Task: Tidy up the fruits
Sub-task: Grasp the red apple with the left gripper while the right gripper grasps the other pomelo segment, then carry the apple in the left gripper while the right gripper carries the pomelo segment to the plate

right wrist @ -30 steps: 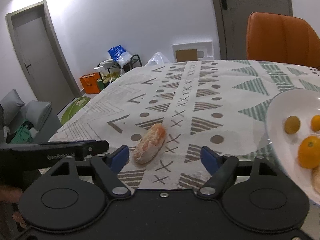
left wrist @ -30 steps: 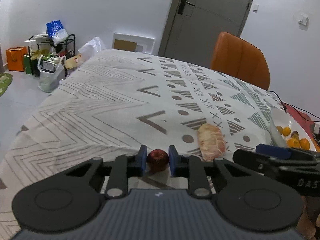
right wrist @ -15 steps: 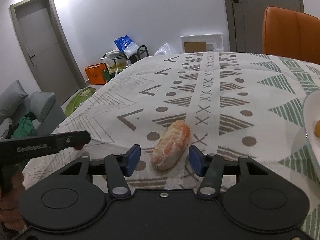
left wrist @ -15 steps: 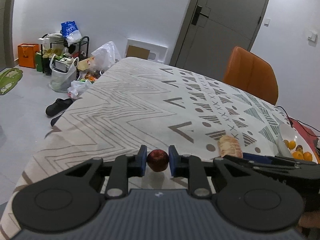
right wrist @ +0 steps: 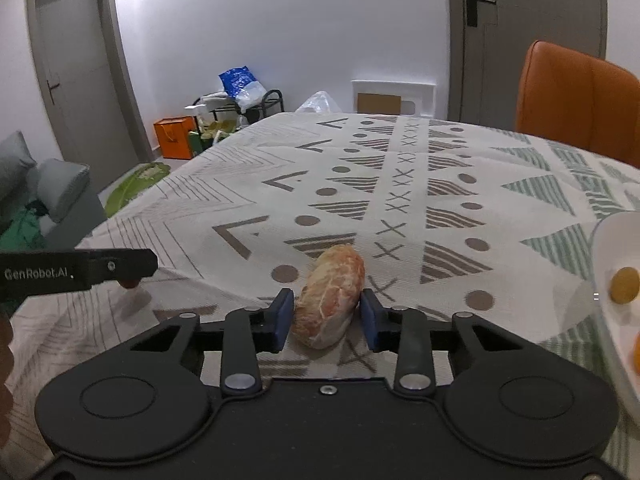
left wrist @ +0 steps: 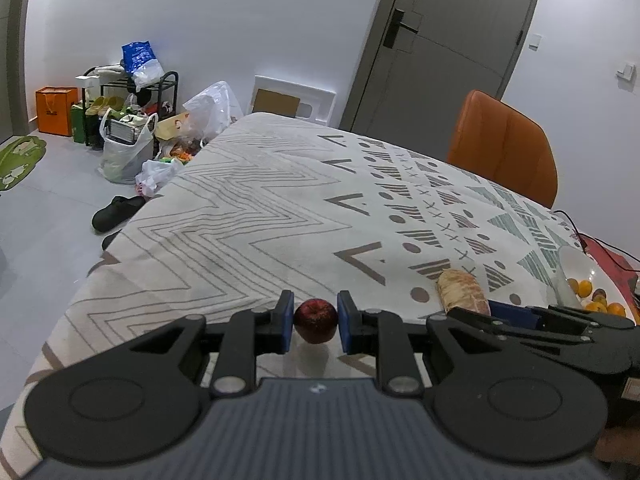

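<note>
The left gripper (left wrist: 316, 322) is clamped on a small dark-red apple (left wrist: 315, 320), both blue pads pressed to its sides, just above the patterned tablecloth (left wrist: 248, 216). The right gripper (right wrist: 325, 317) is narrowed around a peeled pomelo segment (right wrist: 330, 295) lying on the cloth; whether its pads touch the flesh I cannot tell. A white bowl (right wrist: 608, 240) of oranges (right wrist: 624, 285) sits at the right.
</note>
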### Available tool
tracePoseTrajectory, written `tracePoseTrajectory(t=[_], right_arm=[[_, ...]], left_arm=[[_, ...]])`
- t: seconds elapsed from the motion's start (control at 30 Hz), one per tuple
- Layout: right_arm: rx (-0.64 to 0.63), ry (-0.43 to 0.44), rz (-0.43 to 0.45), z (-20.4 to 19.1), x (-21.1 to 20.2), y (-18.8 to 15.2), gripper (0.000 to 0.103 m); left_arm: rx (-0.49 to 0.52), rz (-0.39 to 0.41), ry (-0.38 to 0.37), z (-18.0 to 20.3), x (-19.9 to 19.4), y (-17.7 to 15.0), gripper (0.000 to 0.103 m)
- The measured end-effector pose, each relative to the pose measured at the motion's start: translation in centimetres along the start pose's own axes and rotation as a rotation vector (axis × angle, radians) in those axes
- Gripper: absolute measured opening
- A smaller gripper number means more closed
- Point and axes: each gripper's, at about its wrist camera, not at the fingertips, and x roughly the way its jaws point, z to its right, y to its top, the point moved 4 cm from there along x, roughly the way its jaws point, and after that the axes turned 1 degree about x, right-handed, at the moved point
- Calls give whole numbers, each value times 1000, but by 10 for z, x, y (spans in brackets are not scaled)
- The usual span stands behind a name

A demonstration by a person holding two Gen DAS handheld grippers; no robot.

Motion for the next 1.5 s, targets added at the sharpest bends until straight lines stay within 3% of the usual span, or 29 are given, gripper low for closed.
tracePoseTrajectory(t=[0.4, 0.5, 0.7, 0.83, 1.5], right_arm=[[50, -60, 2, 29, -12, -7, 29], [42, -57, 6, 25, -10, -6, 36], [7, -67, 15, 18, -6, -6, 39], [-17, -83, 20, 15, -5, -5, 31], [82, -83, 104, 57, -56, -2, 30]], left_arm=[[23, -4, -21, 18, 1, -3, 21], [23, -3, -19, 18, 0, -2, 21], [12, 5, -2, 11, -4, -1, 21], [2, 0, 4, 9, -2, -2, 21], [57, 13, -64, 53, 2, 2, 21]])
